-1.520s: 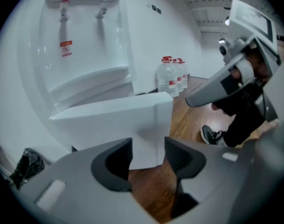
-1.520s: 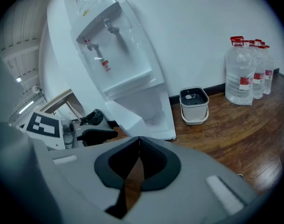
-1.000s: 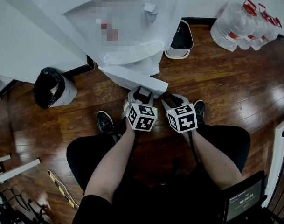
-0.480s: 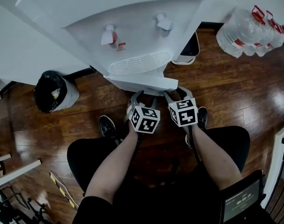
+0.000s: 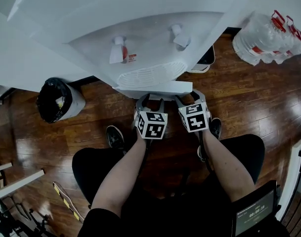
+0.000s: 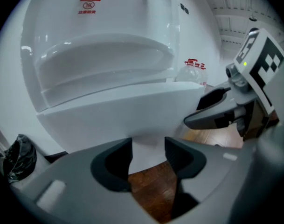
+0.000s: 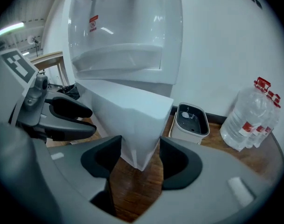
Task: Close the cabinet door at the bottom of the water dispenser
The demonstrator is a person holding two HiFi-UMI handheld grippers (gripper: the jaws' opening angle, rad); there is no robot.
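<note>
The white water dispenser (image 5: 140,38) fills the top of the head view. Its bottom cabinet door (image 5: 155,89) shows as a narrow white slab lying almost flush under the drip tray. My left gripper (image 5: 150,101) and right gripper (image 5: 190,97) sit side by side against the door's front. In the left gripper view the door (image 6: 123,111) stands just beyond the left gripper (image 6: 148,155), whose jaws stand apart with nothing gripped. In the right gripper view the door's corner (image 7: 132,111) reaches between the jaws of the right gripper (image 7: 139,160), which are opening; the pads stand off it.
A bin lined with a black bag (image 5: 56,101) stands left of the dispenser. A small white bin (image 5: 204,60) is at its right, with several water bottles (image 5: 271,33) beyond. The person's shoes (image 5: 114,136) rest on the wooden floor. A screen (image 5: 256,214) sits at lower right.
Both grippers moved forward to the dispenser, and the door swung from an angled, open stance to almost flush. The right gripper's jaws widened.
</note>
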